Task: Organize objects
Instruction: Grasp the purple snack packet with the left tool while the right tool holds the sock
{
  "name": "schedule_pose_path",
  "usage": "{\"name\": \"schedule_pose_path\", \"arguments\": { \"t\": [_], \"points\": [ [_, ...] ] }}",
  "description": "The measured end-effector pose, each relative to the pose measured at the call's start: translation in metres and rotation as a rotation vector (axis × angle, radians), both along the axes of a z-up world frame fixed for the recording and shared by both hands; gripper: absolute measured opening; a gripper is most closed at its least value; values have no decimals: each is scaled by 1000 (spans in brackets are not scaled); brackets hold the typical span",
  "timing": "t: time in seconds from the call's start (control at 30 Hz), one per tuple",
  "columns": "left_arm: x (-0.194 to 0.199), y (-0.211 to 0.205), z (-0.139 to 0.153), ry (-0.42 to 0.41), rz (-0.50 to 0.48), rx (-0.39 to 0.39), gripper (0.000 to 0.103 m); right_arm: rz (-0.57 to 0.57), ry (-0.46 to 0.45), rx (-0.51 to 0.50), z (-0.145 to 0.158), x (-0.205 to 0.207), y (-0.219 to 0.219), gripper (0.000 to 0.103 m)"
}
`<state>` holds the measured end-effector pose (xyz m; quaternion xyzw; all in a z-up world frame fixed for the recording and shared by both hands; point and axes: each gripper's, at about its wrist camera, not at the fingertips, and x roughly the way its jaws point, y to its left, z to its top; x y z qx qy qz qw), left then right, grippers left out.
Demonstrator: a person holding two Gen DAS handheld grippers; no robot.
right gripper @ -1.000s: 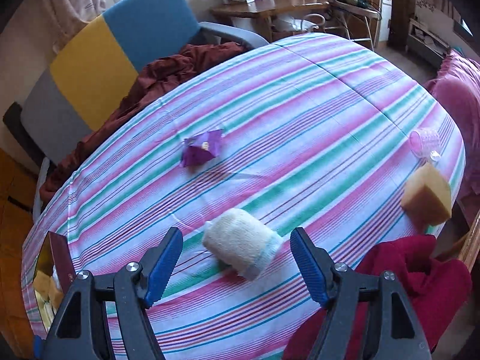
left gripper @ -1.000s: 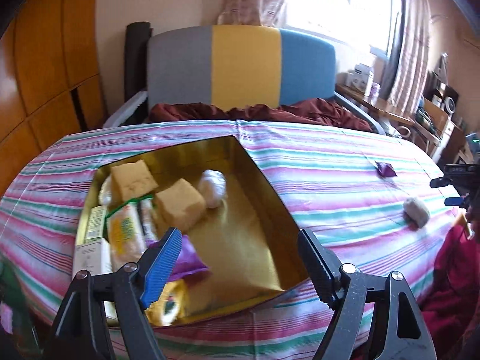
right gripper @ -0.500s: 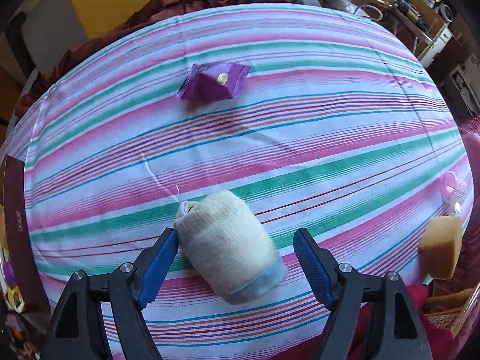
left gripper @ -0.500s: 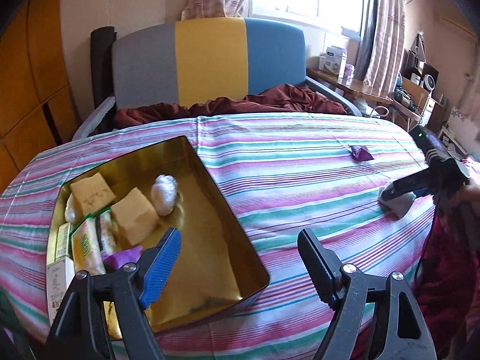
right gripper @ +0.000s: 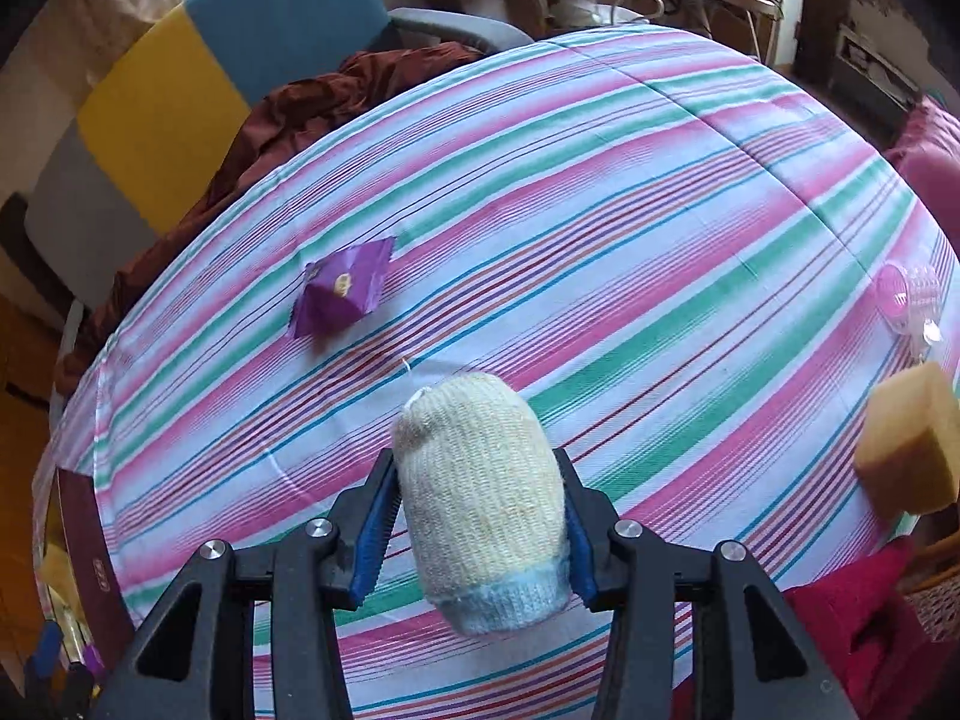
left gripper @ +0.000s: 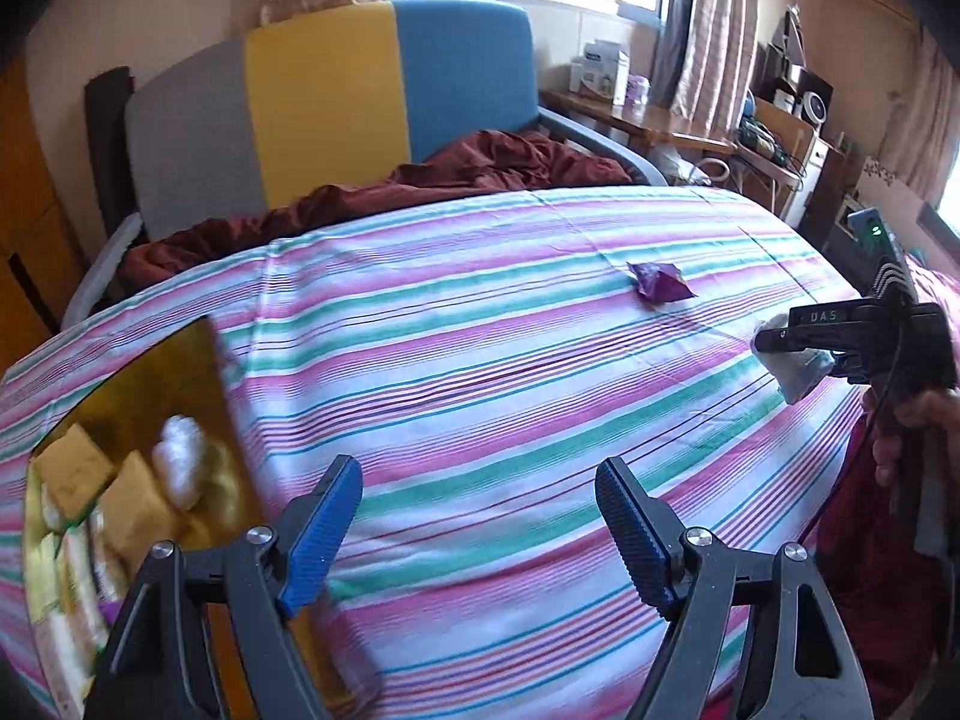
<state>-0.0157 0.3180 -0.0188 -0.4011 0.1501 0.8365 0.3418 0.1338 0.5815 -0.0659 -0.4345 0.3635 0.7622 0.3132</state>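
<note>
Two grippers are going here, and only one is actually doing anything. The right gripper (right gripper: 477, 531) is clamping a cream knitted roll (right gripper: 480, 498) with a pale blue cuff; its jaws have just been closing and both blue pads (right gripper: 375, 534) are pressing into the roll's sides, so it's grasped. The roll is sticking out past the fingertips, over the striped tablecloth (right gripper: 600, 252). Out ahead of those jaws and a bit left, a purple wrapper (right gripper: 345, 294) is lying on the cloth, well apart from the roll. Off to the right of the jaws, a yellow sponge block (right gripper: 909, 450) is sitting near the table edge, with a pink clear cup (right gripper: 909, 297) just beyond it.

The left gripper (left gripper: 480, 531) is hanging over the cloth with jaws spread wide and nothing between them. Left of its jaws a gold tin (left gripper: 180, 372) is sitting open, holding sponge blocks, a white bundle and some packets, all blurry. Far ahead and right of those jaws you can see a hand (left gripper: 918, 426) holding the other gripper on the roll.
</note>
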Motion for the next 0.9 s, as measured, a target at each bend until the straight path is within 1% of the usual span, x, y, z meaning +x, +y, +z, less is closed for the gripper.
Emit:
{"name": "schedule_pose_path", "arguments": {
  "t": [0.1, 0.23, 0.33, 0.47, 0.63, 0.73, 0.83, 0.9],
  "points": [
    [-7, 33, -9, -27, -33, -19, 81, -29, 38, -13, 3, 9, 3, 48],
    [-18, 78, -19, -63, -89, -27, 80, -43, 81, -31, 8, 14, 2, 48],
    [-29, 111, -25, -106, -124, -20, 80, -53, 114, -54, 9, 18, 4, 48],
    [-44, 156, -32, -128, -148, -21, 80, -75, 159, -90, 8, 20, 12, 48],
    [-52, 212, -36, -100, -202, -18, 81, -102, 206, -123, 3, 19, 21, 48],
    [-57, 244, -48, -91, -225, -47, 81, -102, 224, -148, 0, 18, 23, 49],
    [-60, 271, -59, -99, -234, -63, 81, -107, 237, -169, -3, 19, 25, 49],
    [-62, 285, -66, -93, -240, -88, 81, -99, 238, -178, -5, 17, 24, 49]
  ]
}}
